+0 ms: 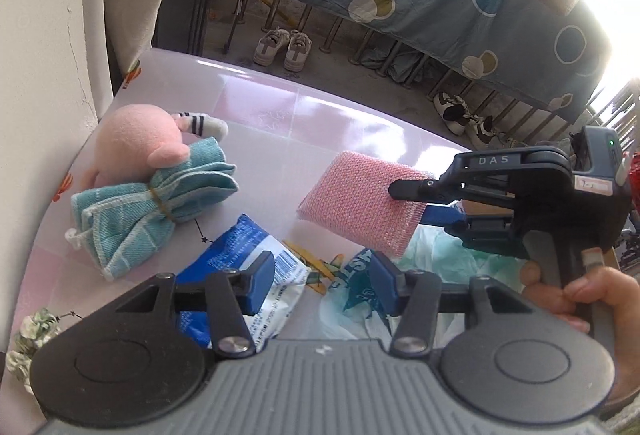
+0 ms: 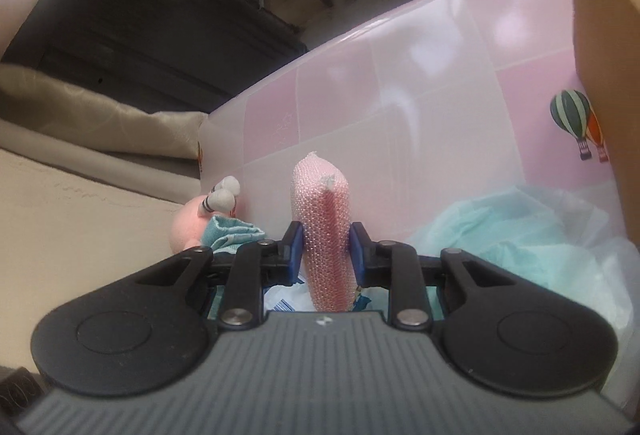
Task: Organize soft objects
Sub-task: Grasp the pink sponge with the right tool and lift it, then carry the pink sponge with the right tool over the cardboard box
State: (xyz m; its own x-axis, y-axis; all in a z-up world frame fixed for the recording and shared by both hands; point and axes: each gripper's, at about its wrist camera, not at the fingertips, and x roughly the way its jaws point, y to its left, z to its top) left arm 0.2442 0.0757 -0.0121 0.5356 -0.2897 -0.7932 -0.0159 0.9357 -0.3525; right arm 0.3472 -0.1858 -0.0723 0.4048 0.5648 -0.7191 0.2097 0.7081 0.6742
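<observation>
My right gripper (image 2: 326, 251) is shut on a pink mesh sponge (image 2: 324, 235) and holds it edge-on above the pink table (image 2: 440, 95). In the left wrist view the same sponge (image 1: 356, 203) hangs in the air in the right gripper (image 1: 416, 203), above the table. My left gripper (image 1: 322, 281) is open and empty, low over a blue and white packet (image 1: 240, 255). A pink plush toy (image 1: 136, 143) and a tied teal cloth bundle (image 1: 156, 211) lie at the table's left.
A pale green plastic bag (image 2: 500, 235) lies at the right beside a cardboard box (image 2: 600, 35). A teal printed bag (image 1: 352, 275) and a yellow strip (image 1: 308, 259) lie near the packet. A floral scrunchie (image 1: 32, 339) sits at the near left. A wall (image 1: 36, 35) borders the table's left.
</observation>
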